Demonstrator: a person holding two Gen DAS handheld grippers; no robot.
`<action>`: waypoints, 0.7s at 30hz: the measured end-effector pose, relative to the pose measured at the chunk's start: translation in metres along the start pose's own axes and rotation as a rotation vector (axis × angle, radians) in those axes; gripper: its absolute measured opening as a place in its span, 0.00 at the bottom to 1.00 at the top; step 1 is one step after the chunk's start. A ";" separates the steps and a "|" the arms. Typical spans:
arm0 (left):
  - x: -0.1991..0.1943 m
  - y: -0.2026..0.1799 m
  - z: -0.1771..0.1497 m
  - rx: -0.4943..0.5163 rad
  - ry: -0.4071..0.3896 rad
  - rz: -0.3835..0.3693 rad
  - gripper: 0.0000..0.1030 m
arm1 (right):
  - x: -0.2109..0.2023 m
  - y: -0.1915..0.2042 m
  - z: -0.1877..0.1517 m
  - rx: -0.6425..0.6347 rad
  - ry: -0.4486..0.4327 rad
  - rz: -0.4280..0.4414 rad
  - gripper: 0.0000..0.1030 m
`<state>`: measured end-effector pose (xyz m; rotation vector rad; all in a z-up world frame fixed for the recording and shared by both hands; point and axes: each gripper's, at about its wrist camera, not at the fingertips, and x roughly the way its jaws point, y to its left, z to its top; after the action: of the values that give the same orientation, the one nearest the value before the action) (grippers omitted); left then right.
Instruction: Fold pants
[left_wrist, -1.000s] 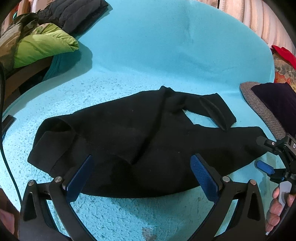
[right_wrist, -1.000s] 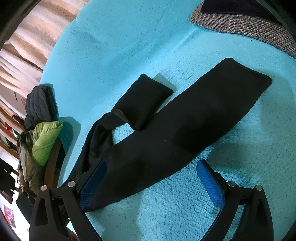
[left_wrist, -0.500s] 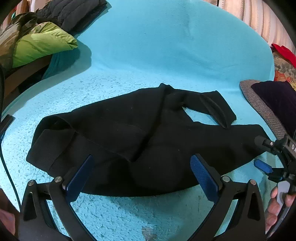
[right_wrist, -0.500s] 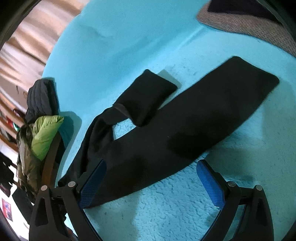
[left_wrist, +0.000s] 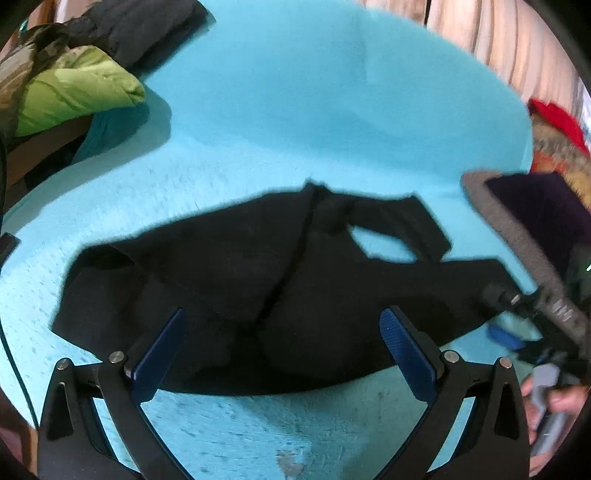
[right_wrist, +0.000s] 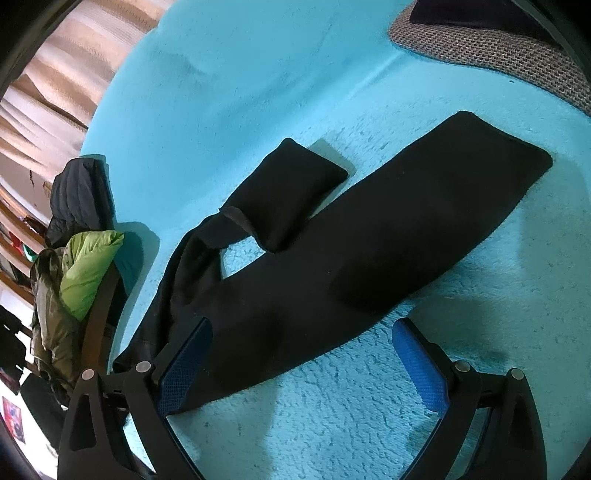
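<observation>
Black pants (left_wrist: 258, 295) lie spread on a turquoise blanket (left_wrist: 295, 129). In the right wrist view the pants (right_wrist: 369, 258) show one long leg stretched flat toward the upper right and the other leg doubled back on itself. My left gripper (left_wrist: 282, 343) is open and empty, hovering over the near edge of the waist and seat. My right gripper (right_wrist: 303, 362) is open and empty, above the near edge of the long leg. The right gripper also shows at the right edge of the left wrist view (left_wrist: 517, 317), blurred, by the leg's end.
A lime green jacket (left_wrist: 74, 88) and dark jackets (left_wrist: 140, 26) are piled at the far left. A grey woven cushion (right_wrist: 498, 51) with dark cloth lies at the far right. Red fabric (left_wrist: 554, 122) sits beyond it. Striped curtains (right_wrist: 55, 92) hang behind.
Both grippers have moved slightly; the left view is now blurred by motion. The pants lie as before, and both grippers stay open.
</observation>
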<state>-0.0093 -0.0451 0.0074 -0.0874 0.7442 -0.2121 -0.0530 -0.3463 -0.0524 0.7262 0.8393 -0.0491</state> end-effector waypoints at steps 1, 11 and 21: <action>-0.012 0.011 0.006 -0.014 -0.015 -0.019 1.00 | -0.001 0.000 0.000 0.000 -0.001 0.002 0.96; -0.037 0.151 0.024 -0.134 0.087 -0.081 1.00 | 0.000 -0.002 0.001 0.008 0.004 0.024 0.96; 0.019 0.208 -0.011 -0.551 0.238 -0.400 0.99 | 0.001 -0.002 0.001 0.013 0.005 0.031 0.96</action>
<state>0.0302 0.1533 -0.0450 -0.7495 1.0044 -0.3977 -0.0526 -0.3483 -0.0543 0.7513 0.8334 -0.0249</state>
